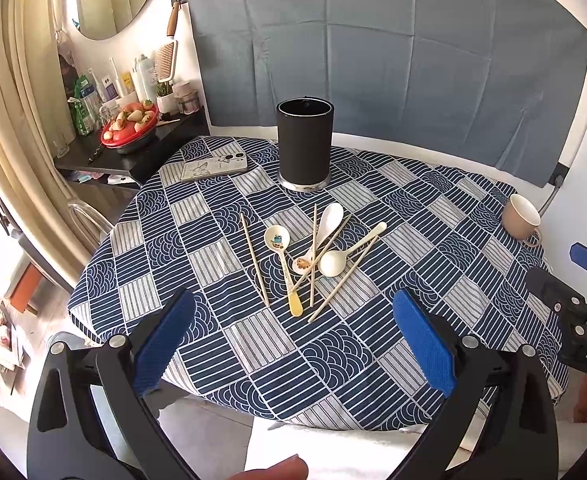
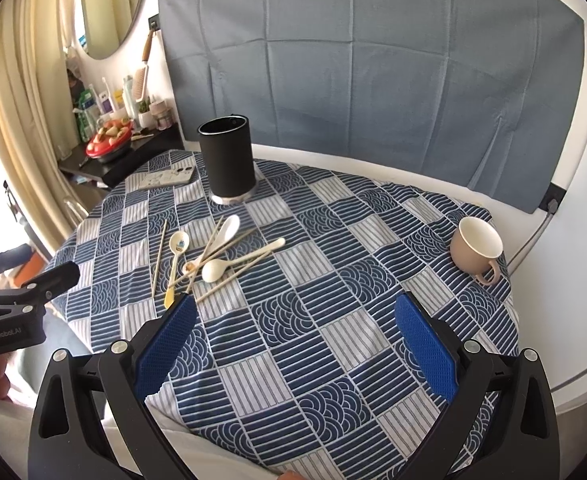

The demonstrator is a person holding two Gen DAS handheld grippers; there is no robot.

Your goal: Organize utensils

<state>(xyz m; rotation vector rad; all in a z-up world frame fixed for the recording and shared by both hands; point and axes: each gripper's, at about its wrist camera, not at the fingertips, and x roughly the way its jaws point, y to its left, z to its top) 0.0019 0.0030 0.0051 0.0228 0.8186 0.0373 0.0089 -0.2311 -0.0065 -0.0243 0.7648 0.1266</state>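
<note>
The loose pile of chopsticks (image 1: 255, 260) and spoons (image 1: 335, 258) lies on the table (image 1: 433, 320) straight ahead of the left gripper (image 1: 293, 344), just in front of the black holder (image 1: 304, 144), which stands upright farther back; the long axes mostly run away from the fingers, fanned somewhat to the right. In the right wrist view the same pile (image 2: 213, 256) sits ahead and off to the left of the right gripper (image 2: 293, 344), so the left seems the nearer one to start. Both sets of fingers are spread wide and hold nothing.
</note>
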